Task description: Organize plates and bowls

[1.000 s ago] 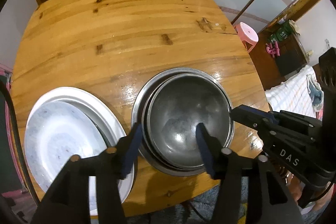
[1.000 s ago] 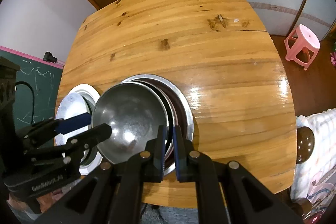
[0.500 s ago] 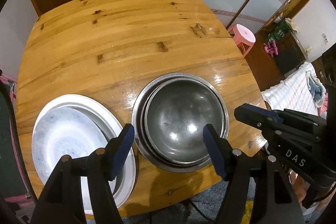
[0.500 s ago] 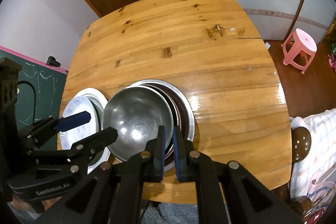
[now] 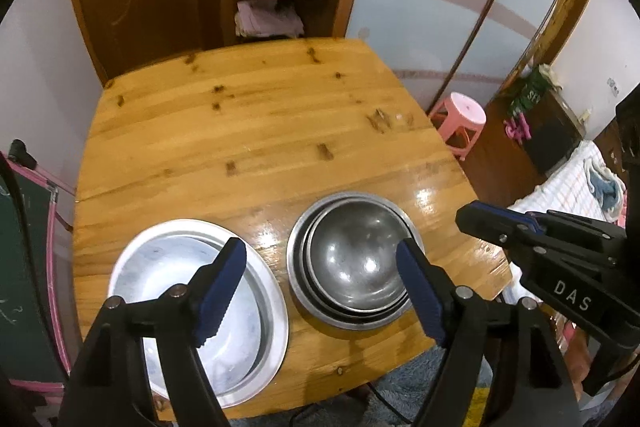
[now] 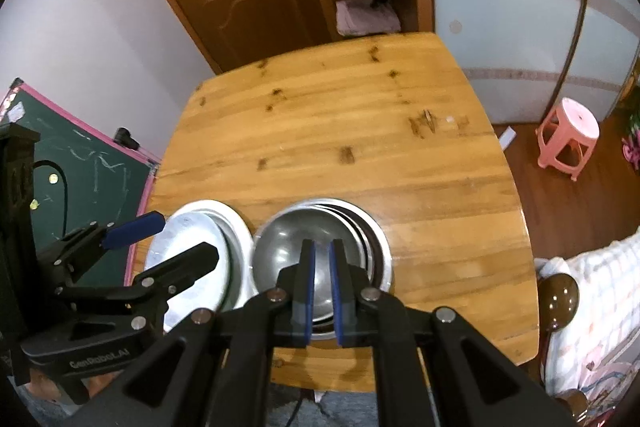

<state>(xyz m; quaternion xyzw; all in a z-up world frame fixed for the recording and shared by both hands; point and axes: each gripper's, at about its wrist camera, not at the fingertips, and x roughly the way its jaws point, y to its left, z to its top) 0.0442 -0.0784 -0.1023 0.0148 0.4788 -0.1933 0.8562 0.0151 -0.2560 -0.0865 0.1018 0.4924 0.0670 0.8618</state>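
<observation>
A stack of steel bowls (image 5: 352, 259) (image 6: 288, 247) sits on the near part of the wooden table (image 5: 260, 147) (image 6: 360, 155). To its left lies a stack of white plates (image 5: 168, 267) (image 6: 200, 227). My left gripper (image 5: 320, 291) (image 6: 182, 237) hovers above both stacks. Its jaws are opening and nothing is between the blue pads (image 5: 222, 287). My right gripper (image 6: 322, 287) (image 5: 466, 215) hangs over the bowls' near rim. It is shut, with only a thin gap and nothing in it.
A pink stool (image 5: 460, 115) (image 6: 568, 131) stands on the floor right of the table. A green chalkboard (image 6: 80, 167) leans at the left. A bed with checked cloth (image 5: 568, 187) is at the right. A door and a shelf stand behind the table.
Both grippers have risen away from the table and tilted up, so the door and shelf show. The left jaws have spread wider. Bowls and plates have stayed put.
</observation>
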